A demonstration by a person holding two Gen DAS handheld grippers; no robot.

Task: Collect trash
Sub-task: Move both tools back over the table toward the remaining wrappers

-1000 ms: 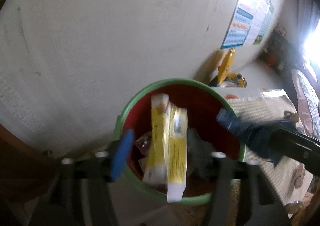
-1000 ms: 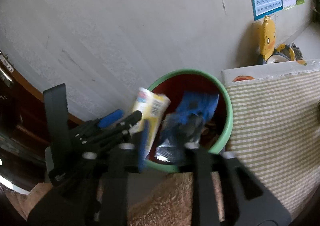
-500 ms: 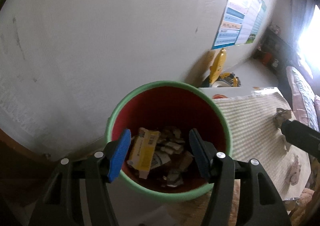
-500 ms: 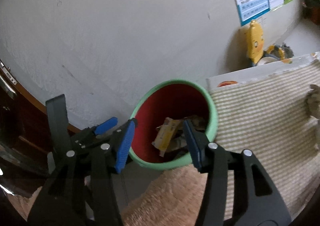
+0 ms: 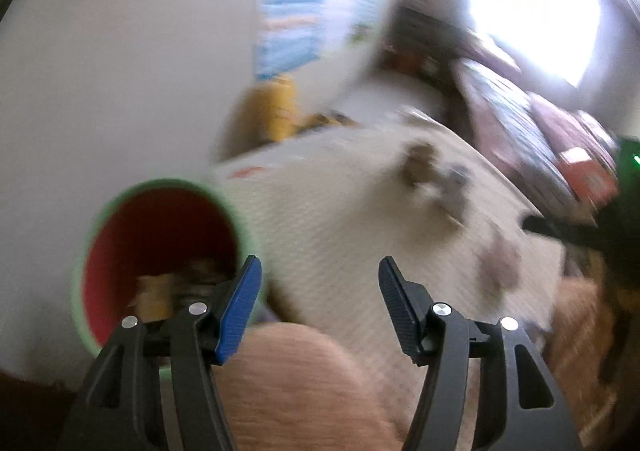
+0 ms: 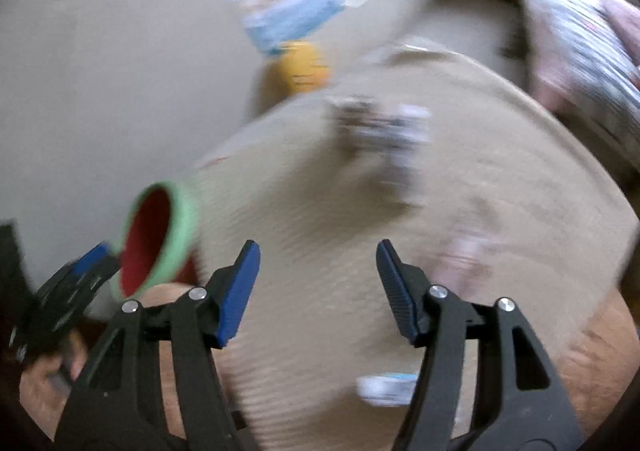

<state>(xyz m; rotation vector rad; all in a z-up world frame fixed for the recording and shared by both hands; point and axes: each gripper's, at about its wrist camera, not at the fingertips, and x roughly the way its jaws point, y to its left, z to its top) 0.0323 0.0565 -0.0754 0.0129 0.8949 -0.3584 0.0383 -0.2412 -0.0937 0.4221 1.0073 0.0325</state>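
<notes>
The view is blurred by motion. The bin (image 5: pixel 160 184), green-rimmed and red inside, holds dropped trash and stands at the lower left by the wall; in the right wrist view the bin (image 6: pixel 182 227) lies further left. Blurred scraps (image 5: pixel 420 163) lie on the checked cloth (image 5: pixel 340 219). The right wrist view shows scraps (image 6: pixel 380 123) ahead, a pale piece (image 6: pixel 464 255) and a white-blue one (image 6: pixel 386 389). My left gripper (image 5: pixel 319 267) is open and empty, over the cloth. My right gripper (image 6: pixel 317 247) is opening, with nothing between its fingers.
A yellow toy (image 5: pixel 276 111) and a poster (image 5: pixel 288 47) are against the wall behind the cloth. A brown fuzzy blanket (image 5: pixel 288 379) lies under my left gripper. Bedding (image 6: pixel 580 35) borders the cloth's right side. A hand (image 6: pixel 44 371) holds the left gripper at the lower left.
Both grippers have swung right, from over the bin to the checked cloth. The yellow carton and blue wrapper now lie in the bin. The right jaws have widened.
</notes>
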